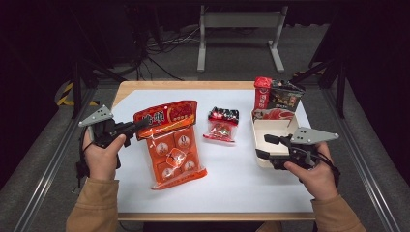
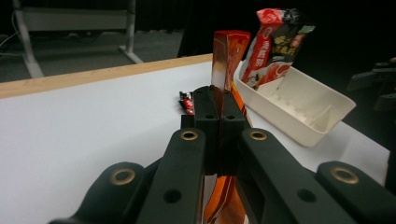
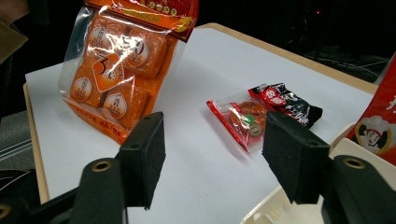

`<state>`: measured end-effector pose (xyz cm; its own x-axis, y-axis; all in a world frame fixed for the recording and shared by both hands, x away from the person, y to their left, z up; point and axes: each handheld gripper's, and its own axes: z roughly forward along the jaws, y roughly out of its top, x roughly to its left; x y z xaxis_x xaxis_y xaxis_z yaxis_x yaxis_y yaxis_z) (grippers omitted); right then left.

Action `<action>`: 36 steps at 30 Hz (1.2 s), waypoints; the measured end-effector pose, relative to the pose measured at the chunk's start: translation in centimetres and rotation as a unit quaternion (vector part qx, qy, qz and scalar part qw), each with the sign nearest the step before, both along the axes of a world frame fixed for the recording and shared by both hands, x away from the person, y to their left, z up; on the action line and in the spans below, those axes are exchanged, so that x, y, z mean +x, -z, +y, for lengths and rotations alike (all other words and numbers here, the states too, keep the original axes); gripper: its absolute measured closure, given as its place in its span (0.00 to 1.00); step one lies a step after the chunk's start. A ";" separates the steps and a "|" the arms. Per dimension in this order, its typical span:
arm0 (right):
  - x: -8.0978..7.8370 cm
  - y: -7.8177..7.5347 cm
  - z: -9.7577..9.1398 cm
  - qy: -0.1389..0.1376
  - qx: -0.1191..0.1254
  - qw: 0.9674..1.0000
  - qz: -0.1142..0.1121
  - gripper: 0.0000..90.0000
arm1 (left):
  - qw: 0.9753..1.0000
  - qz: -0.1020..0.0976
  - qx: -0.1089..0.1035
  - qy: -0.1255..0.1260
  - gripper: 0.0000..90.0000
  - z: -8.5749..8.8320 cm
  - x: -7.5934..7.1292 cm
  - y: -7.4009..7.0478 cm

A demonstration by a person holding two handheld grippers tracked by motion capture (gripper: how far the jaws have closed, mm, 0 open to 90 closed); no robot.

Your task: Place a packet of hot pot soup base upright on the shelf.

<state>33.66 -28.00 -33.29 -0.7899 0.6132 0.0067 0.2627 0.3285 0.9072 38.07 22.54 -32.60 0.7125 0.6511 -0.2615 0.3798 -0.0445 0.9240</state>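
While my left claw (image 1: 140,126) clenched the orange snack bag (image 1: 170,145) (lower edge on the counter (image 1: 232,179)), my right claw (image 1: 264,147) hung released; next, clear the white bin (image 1: 270,126).

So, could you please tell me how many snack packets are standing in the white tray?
2: a red packet at its far left end and a dark packet right beside it; others may be hidden behind them.

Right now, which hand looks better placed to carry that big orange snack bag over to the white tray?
Left. Its tool is already shut on the top edge of the large orange plastic snack bag. The right tool stands open and holds nothing beside the white plastic tray.
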 end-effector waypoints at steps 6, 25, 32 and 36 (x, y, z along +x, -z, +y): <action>-0.1 -0.2 0.3 -0.014 0.000 1.000 0.007 0.52 | 0.999 -0.019 -0.001 0.031 1.00 -0.9 -1.2 -1.3; -0.2 -0.2 3.1 -0.052 0.013 0.998 0.013 0.44 | 0.988 -0.077 -0.007 0.134 1.00 -4.1 -4.3 -4.1; -0.2 -0.2 4.0 -0.064 0.010 0.998 0.009 0.40 | 0.984 -0.082 -0.013 0.157 1.00 -4.8 -5.1 -4.7; 0.0 -0.2 4.9 -0.071 0.009 0.997 0.000 0.34 | 0.982 -0.093 -0.008 0.162 1.00 -5.2 -5.7 -5.1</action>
<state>33.69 -23.13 -33.10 -0.8686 0.4952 0.0169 0.2154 0.3467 0.9129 32.36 17.39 -27.52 0.9179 0.3796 -0.1153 0.1722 -0.1194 0.9778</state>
